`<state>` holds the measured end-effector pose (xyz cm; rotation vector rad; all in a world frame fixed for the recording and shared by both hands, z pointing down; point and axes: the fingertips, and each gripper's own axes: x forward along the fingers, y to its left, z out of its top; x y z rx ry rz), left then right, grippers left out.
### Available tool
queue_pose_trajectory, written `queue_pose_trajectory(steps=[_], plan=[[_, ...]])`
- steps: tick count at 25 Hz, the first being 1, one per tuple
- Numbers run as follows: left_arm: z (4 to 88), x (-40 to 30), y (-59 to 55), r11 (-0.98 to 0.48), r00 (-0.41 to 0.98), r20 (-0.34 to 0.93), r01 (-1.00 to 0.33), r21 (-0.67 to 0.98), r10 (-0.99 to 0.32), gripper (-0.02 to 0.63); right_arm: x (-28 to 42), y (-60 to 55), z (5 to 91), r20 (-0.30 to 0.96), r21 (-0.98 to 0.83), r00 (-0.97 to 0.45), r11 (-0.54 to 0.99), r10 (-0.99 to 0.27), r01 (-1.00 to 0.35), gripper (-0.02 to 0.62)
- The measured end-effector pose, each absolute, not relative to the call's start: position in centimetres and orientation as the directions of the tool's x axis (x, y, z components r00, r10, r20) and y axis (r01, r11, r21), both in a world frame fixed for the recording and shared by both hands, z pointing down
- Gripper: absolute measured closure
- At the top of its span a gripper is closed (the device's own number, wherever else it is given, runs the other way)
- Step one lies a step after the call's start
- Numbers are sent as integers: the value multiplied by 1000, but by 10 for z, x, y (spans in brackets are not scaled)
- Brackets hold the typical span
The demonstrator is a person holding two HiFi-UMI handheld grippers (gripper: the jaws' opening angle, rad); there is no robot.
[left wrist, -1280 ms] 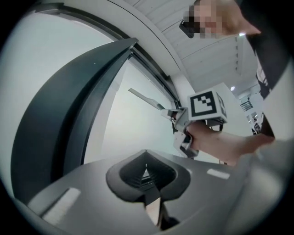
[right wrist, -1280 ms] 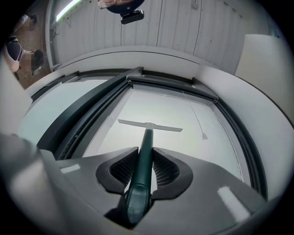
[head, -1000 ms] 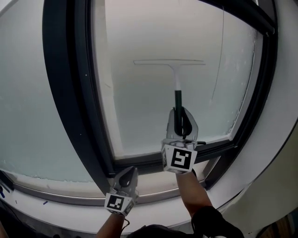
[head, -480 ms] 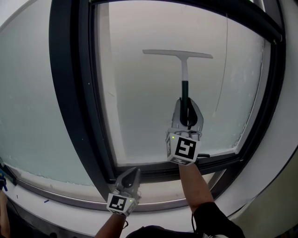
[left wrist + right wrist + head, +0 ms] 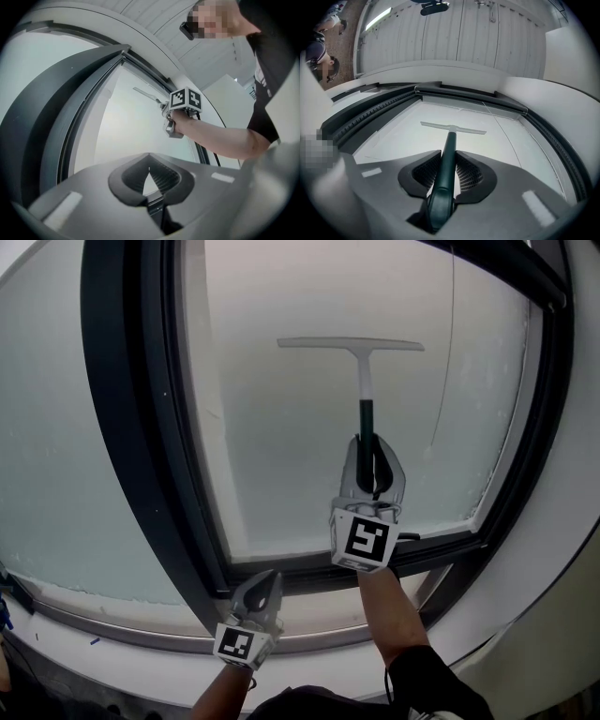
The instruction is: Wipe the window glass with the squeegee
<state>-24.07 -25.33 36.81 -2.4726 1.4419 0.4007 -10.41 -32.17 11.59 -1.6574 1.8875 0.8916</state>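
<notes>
Frosted window glass [image 5: 281, 446] in a dark frame [image 5: 122, 427]. The right hand-held gripper [image 5: 373, 451] clamps the squeegee [image 5: 364, 381] by its green handle. The left hand-held gripper [image 5: 267, 579] is closed and empty.

Soft, even light is coming through the frosted window glass [image 5: 300, 427], which is sitting in a thick dark frame [image 5: 117, 427], and a second milky pane [image 5: 47, 456] is lying just beside it on the left, across the frame's upright. A white wall [image 5: 562, 549] is curving round the frame on the right, and a pale sill [image 5: 314, 613] is running along beneath it. Overhead, a ceiling [image 5: 464, 33] of white ribbed panels is stretching away, and a strip light [image 5: 377, 18] is glowing near its left edge, well apart from the window.
</notes>
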Motion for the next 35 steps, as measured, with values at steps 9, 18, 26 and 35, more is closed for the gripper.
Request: queue_pose_trajectory(steps=[9, 18, 26, 35], plan=[[371, -246, -240, -477, 461, -356, -878, -45, -813, 606, -107, -315, 145, -690, 152, -152, 64, -708, -986, 499], [378, -250, -235, -465, 450, -330, -885, -35, -830, 606, -105, -312, 178, -649, 140, -152, 79, -745, -987, 499], [383, -259, -234, -437, 427, -313, -898, -39, -848, 606, -107, -309, 193, -646, 128, -151, 89, -748, -988, 499], [388, -253, -235, -447, 432, -313, -894, -25, -846, 606, -107, -305, 208, -634, 123, -153, 97, -758, -988, 499]])
